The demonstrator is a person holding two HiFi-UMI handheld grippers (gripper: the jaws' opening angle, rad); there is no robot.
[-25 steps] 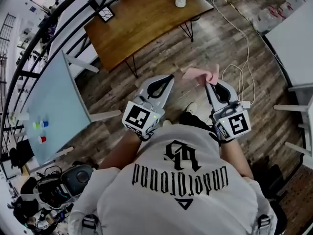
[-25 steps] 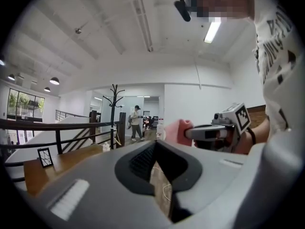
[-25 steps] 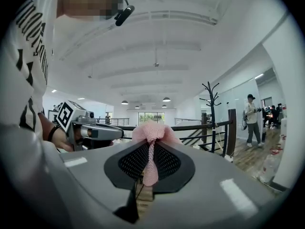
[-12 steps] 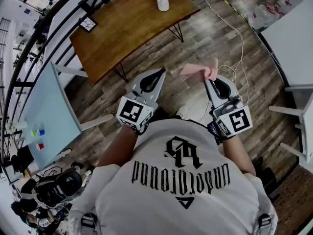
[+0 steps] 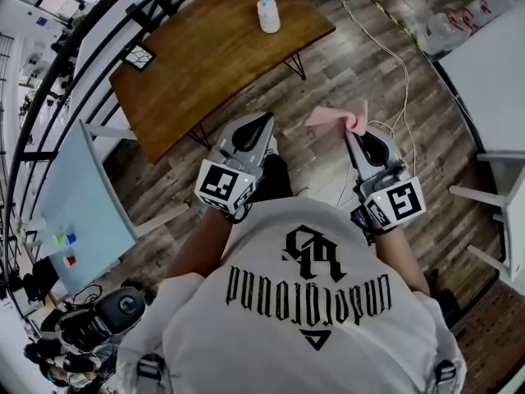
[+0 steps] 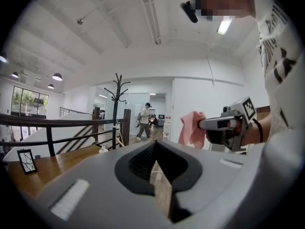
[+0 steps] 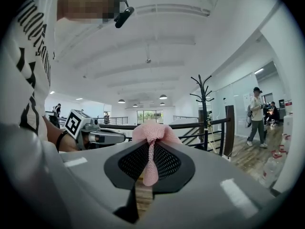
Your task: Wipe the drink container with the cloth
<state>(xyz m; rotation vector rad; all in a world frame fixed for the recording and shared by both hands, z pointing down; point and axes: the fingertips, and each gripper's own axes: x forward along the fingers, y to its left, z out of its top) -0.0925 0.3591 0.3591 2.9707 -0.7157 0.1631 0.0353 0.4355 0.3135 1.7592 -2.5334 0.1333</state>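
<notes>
No brand or label can be read on the drink container (image 5: 268, 15), a small white bottle stood near the far edge of the wooden table (image 5: 205, 64), well apart from both grippers. Black gothic lettering is printed on the person's white shirt (image 5: 271, 351), but it is seen upside down and cannot be read with certainty. Black-and-white square markers are carried on the gripper cubes. The pink cloth (image 5: 338, 120) is pinched between the jaws of the right gripper (image 5: 354, 135), with a bunch of it standing out past the tips. The left gripper (image 5: 264, 121) is pressed together with nothing in it. Both are held over a wood-plank floor (image 5: 353, 64), across which a pale cable (image 5: 405, 64) is trailed. A small framed picture (image 5: 138, 56) is set at the table's left end. A dark railing (image 6: 47, 122), a coat stand (image 6: 116, 104) and a white ceiling are shown in the gripper views.
</notes>
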